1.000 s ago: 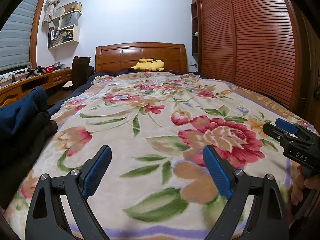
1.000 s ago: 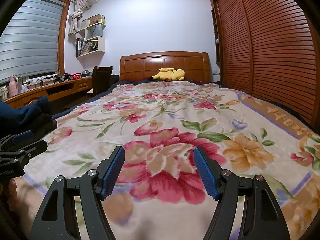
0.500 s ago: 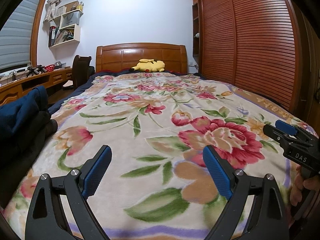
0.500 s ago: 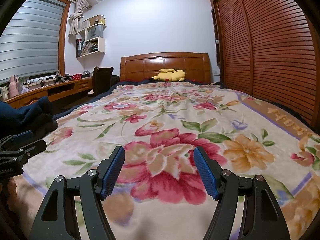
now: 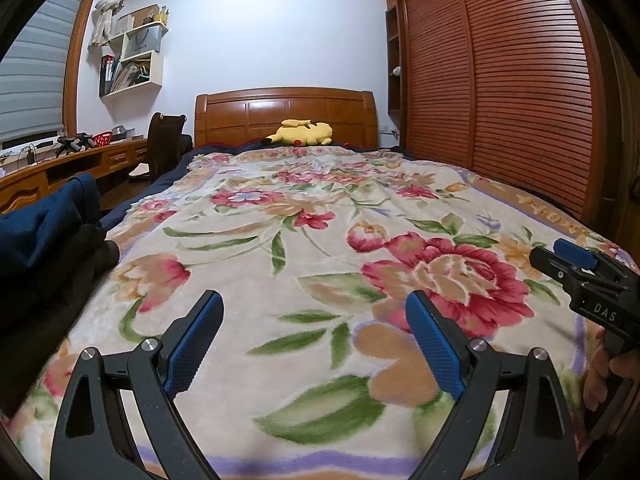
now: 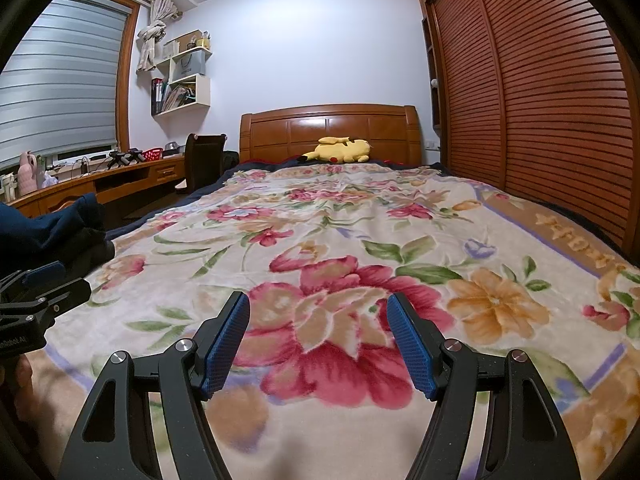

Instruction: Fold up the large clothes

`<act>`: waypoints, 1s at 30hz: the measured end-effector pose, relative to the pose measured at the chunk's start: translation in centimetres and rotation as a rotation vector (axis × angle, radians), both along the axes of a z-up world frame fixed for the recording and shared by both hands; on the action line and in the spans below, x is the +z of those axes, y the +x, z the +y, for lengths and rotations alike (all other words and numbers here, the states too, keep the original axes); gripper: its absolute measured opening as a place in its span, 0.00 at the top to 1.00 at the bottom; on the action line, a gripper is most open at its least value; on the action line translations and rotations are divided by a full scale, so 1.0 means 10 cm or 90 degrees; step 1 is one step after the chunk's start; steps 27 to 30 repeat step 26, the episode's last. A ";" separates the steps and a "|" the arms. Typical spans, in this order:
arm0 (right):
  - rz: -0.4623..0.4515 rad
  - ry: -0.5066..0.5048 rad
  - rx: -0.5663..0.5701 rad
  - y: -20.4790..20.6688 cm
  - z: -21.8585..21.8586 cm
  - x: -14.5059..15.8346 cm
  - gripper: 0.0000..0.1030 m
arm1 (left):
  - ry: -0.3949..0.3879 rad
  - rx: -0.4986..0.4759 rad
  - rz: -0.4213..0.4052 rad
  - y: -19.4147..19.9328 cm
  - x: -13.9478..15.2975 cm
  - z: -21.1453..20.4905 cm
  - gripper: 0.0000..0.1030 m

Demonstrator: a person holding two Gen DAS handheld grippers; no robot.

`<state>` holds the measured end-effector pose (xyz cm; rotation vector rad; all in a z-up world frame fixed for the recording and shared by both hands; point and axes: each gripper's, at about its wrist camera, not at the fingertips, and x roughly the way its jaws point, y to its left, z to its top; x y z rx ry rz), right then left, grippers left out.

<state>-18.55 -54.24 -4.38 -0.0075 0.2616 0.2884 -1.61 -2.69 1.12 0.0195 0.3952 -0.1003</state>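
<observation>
Both tongs gape wide, empty, low over the floral blanket [image 5: 320, 264] on the bed. Dark clothes pile [image 5: 44, 240] sits at the bed's left edge, navy over black, long axis unclear. Left tongs [image 5: 312, 344] nearer it; right tongs [image 6: 318, 344] well apart, mid-bed.

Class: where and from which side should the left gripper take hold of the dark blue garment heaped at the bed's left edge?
Judging by its pose, grip the raised upper fold of the dark blue garment, coming from the right over the blanket. That ridge stands free; the left gripper is open.
</observation>
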 end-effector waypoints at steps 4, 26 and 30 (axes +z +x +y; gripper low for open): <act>-0.001 0.000 -0.001 -0.01 0.00 0.00 0.29 | 0.001 0.000 -0.001 0.00 0.00 0.00 0.10; -0.006 -0.006 0.000 -0.02 0.00 0.01 0.29 | -0.002 0.004 -0.006 -0.01 0.00 0.02 0.10; -0.006 -0.006 0.000 -0.02 0.00 0.01 0.29 | -0.002 0.004 -0.006 -0.01 0.00 0.02 0.10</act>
